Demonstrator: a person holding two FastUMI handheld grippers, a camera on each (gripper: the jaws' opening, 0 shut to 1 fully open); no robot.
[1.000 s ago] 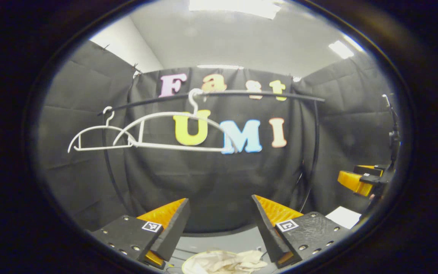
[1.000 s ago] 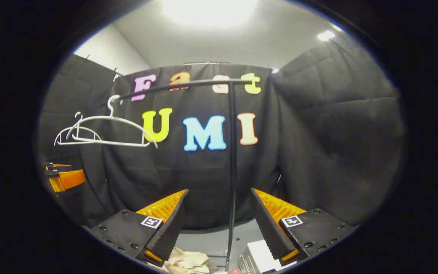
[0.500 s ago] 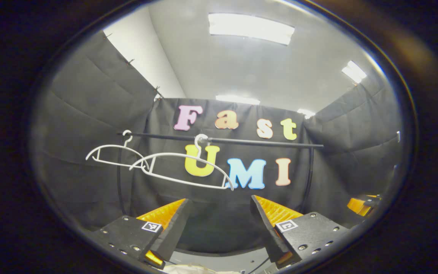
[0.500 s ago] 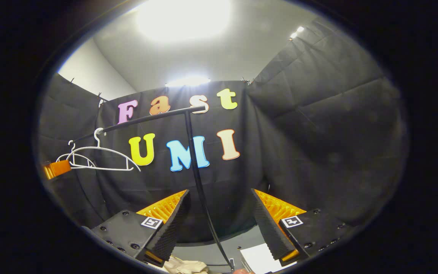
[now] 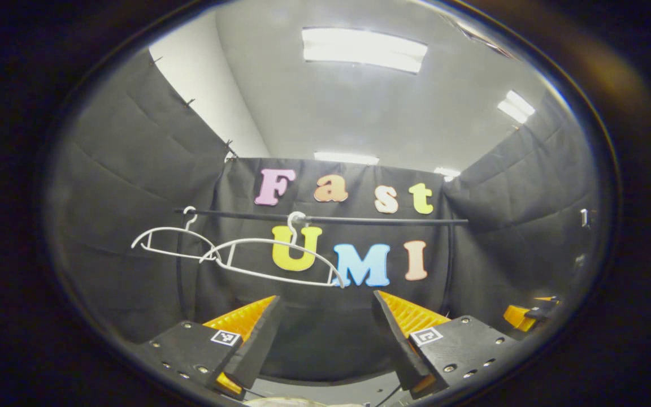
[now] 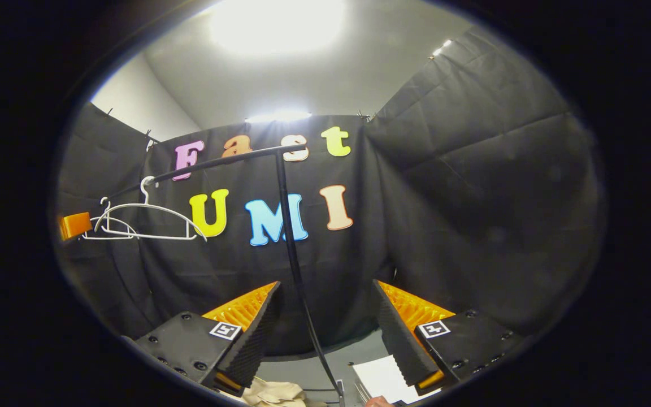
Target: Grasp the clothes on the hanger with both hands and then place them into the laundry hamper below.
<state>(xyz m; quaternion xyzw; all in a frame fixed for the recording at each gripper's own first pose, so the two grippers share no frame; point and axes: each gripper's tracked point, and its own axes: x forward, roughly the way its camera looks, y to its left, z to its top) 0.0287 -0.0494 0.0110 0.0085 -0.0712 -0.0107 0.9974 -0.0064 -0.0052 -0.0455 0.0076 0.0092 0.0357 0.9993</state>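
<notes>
1. Two bare hangers, the small hanger at far left and the big hanger beside it, hook over the rail in the left gripper view; against the frame a second ago, both sit lower in the picture and more ceiling shows, so this camera has tipped upward and drawn back.
2. Both hangers are thin white wire-like loops with curved shoulders and a straight bottom bar, and no garment hangs on either one.
3. At the bottom edge of that view, a pale sliver remains where a second ago a crumpled cream cloth lay in a round rim; I take that to be the clothes already down in the hamper, though the hamper itself is too cut off now to confirm.
4. The left gripper has its jaws wide apart with nothing between them; its inner faces are ribbed wedges.
5. The right gripper peeks in low at the right of the same view.
6. In the right gripper view, the far-off left gripper has risen to hanger height at the left edge.
7. The rail's upright post, a slim dark rod, leans across the middle where earlier it stood straight, so this camera has tilted too.
8. The cream clothes, soft and rumpled, lie low between the right gripper's parted, empty jaws; a white sheet lies just right of them.
9. Judged from this, the drop is done and both hands are backing away.
</notes>
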